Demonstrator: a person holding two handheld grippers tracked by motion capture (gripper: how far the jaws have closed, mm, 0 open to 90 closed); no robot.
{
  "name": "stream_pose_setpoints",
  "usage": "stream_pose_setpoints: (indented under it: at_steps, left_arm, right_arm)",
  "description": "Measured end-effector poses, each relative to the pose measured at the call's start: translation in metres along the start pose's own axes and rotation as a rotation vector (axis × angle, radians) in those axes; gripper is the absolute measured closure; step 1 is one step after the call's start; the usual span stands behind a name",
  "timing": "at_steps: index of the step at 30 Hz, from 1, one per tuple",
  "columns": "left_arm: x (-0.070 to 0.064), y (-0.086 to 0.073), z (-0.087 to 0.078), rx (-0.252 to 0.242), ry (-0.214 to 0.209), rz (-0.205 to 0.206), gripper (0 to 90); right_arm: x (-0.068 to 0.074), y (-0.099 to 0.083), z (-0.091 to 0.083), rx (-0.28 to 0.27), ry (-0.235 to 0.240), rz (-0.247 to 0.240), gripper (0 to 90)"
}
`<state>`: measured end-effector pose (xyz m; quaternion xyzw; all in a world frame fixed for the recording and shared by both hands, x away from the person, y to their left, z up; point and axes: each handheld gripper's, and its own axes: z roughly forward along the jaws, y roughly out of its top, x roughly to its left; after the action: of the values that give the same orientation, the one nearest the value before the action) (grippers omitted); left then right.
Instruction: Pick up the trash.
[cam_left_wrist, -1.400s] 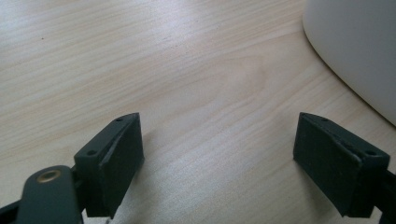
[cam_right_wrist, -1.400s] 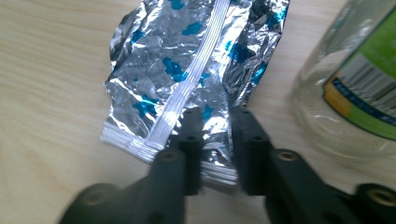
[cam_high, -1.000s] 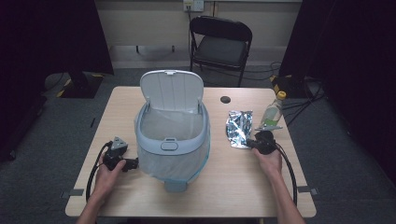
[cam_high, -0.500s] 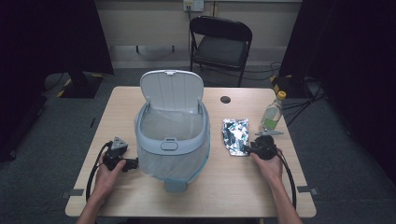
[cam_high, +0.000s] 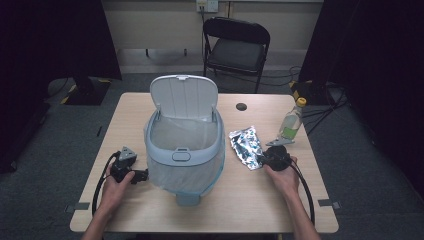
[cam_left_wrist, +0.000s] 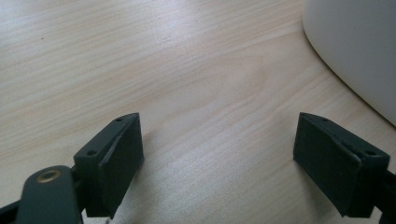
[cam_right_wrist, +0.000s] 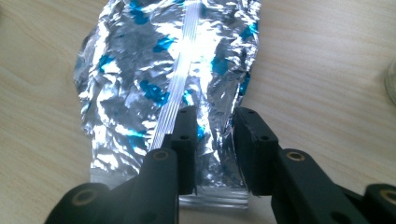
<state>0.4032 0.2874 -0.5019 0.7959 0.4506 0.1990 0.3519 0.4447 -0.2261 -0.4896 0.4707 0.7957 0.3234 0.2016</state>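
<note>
Closing on the near edge of a crumpled foil wrapper (cam_right_wrist: 173, 88), the fingers (cam_right_wrist: 187, 140) of the right gripper (cam_high: 264, 160) stand narrowly apart with a fold of foil between them; whether they already pinch it cannot be told from the right gripper view. The wrapper lies flat on the table (cam_high: 240, 205), just right of the bin (cam_high: 184, 150), so the pick-up looks barely begun and nothing appears to have gone in yet. On the other side, the left gripper (cam_high: 141, 174) rests near the bin's wall, its fingers (cam_left_wrist: 116, 158) spread wide over bare wood and holding nothing. The bin stands ready at the table's middle, its lid (cam_high: 184, 96) tipped up and back, a clear liner draped over the rim. Farther off, a plastic bottle (cam_high: 291, 120) with a yellow cap stands near the right edge, untouched, likely the next piece to clear. Behind the table a folding chair (cam_high: 235, 47) sits by the wall.
</note>
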Motion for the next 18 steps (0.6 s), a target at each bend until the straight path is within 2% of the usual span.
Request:
stream_pose_setpoints:
  at_steps: [4,5,6,7,11,18]
  left_arm:
    - [0.0,0.0,0.0,0.0,0.001,0.0,15.7]
    - [0.0,0.0,0.0,0.0,0.001,0.0,15.6]
    - [0.0,0.0,0.0,0.0,-0.001,-0.001,15.6]
    - [0.0,0.0,0.0,0.0,-0.001,0.0,15.7]
    - [0.0002,0.0001,-0.0001,0.0,0.002,0.001,15.6]
    - [0.0002,0.0001,-0.0001,0.0,0.001,0.001,15.6]
  right_arm:
    - [-0.0006,0.0029,0.0016,0.008,0.011,0.002,81.7]
    - [-0.0006,0.0029,0.0016,0.008,0.011,0.002,81.7]
    - [-0.0015,0.0026,0.0018,0.006,0.016,0.003,87.7]
    - [-0.0015,0.0025,0.0018,0.005,0.022,0.006,88.9]
    - [0.0029,0.0043,0.0017,0.018,0.002,-0.022,90.0]
    - [-0.0045,0.0034,-0.0012,-0.009,0.042,0.055,90.0]
